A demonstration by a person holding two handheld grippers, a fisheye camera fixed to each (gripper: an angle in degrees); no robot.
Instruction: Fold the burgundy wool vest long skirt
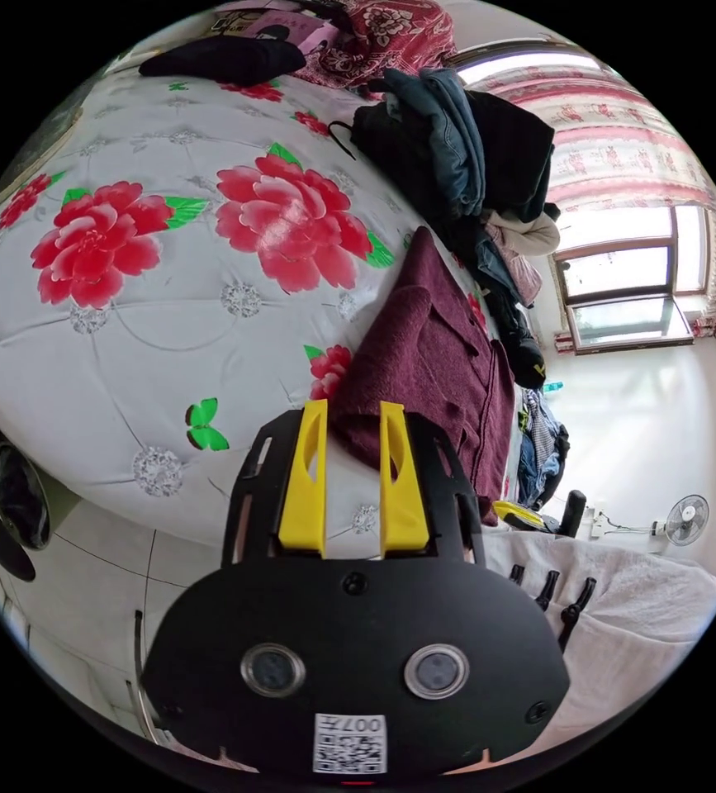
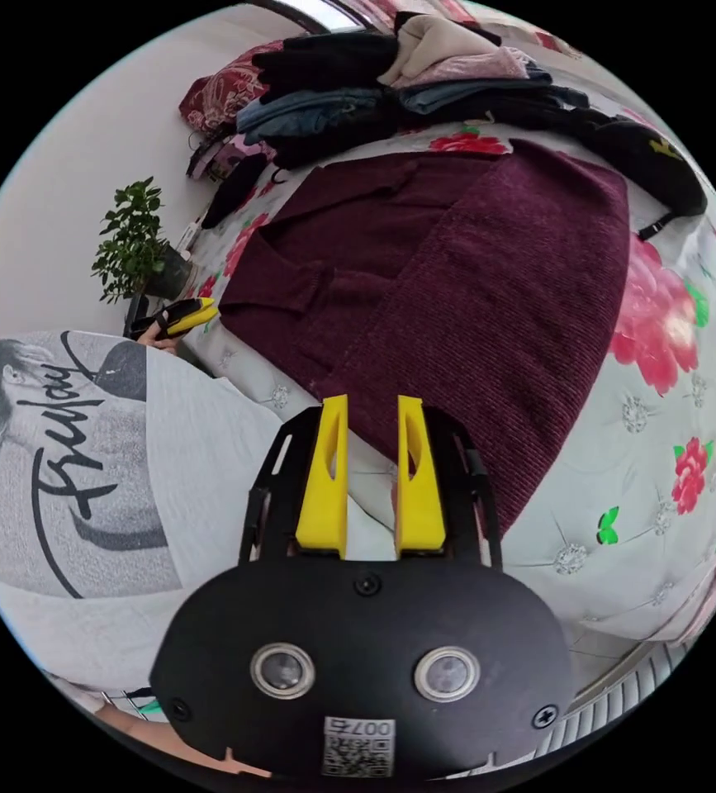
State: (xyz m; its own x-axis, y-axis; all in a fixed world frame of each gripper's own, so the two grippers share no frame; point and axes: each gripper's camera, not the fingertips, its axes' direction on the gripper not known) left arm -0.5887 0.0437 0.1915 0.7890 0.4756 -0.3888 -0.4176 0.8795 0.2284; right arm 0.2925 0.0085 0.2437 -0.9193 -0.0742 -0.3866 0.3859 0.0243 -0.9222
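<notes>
Already part-folded, the burgundy skirt (image 2: 473,273) lies upper centre; both the left gripper (image 1: 356,413) and right gripper (image 2: 372,409) stand released. Pinch the near hem squarely, fold evenly.

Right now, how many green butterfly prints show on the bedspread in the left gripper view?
2: one butterfly near the bed's lower edge, a smaller one far up beside the black garment. Others may be hidden under clothes.

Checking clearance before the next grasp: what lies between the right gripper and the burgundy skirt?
In the right gripper view, a bare strip of floral bedspread separates the right gripper from the burgundy skirt.
</notes>
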